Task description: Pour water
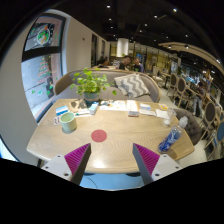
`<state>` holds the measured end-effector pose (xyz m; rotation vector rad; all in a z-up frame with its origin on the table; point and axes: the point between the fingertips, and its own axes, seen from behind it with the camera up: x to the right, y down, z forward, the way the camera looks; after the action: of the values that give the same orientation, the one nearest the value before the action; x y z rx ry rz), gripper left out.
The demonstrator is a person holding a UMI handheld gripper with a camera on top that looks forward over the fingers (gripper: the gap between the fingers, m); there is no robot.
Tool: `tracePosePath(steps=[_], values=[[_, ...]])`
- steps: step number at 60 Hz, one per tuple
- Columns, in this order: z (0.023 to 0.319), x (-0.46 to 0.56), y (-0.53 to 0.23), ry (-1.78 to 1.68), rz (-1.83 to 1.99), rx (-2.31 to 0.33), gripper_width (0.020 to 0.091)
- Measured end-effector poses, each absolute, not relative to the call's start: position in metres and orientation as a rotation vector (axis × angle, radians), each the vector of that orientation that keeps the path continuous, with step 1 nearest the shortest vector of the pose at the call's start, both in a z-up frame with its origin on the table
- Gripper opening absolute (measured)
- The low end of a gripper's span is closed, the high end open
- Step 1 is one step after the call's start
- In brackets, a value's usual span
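Two magenta pads (76,155) face each other across a wide gap at the front of the gripper (111,160); the fingers are spread well apart and hold nothing, touch nothing, and hang above the near edge of the bench (120,140).

That bench is pale wood, smooth, with rounded corners. On it, just beyond the gap between the fingers, lies a flat red disc (99,135), round like a coaster. Left of the disc and a little farther back stands a pale green mug (67,122), a squat cylinder with a glazed look; a small blue thing lies just behind it, too small to make out. Farther back from the disc, near the far left part of the bench, a leafy green plant (90,84) rises from a pot. Behind the disc, white sheets of paper (130,105) lie spread flat, with a darker small object on them that I cannot identify. Right of the disc, near the bench's right edge, a crumpled clear plastic bottle (170,139) with a bluish tint lies tilted.

Beyond the plant, a sofa carries a grey striped cushion (131,85). On the wall left of the plant hang posters (42,60) with coloured graphics; their writing cannot be read.
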<state>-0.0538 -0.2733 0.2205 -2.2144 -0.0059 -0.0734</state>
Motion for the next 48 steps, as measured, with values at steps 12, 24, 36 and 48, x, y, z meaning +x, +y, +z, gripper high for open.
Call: tracePosePath(steps=[12, 24, 36, 48], values=[[0.204, 0.044, -0.259, 0.134, -0.158, -2.214, 0.0856], [0.162, 0.14, -0.211, 0.233, -0.196, -2.203, 0.0855], [0.135, 0.194, -0.138, 0.266, -0.16, -2.143, 0.0852], [0.111, 0.209, -0.089, 0.252, -0.106, -2.086, 0.0618]])
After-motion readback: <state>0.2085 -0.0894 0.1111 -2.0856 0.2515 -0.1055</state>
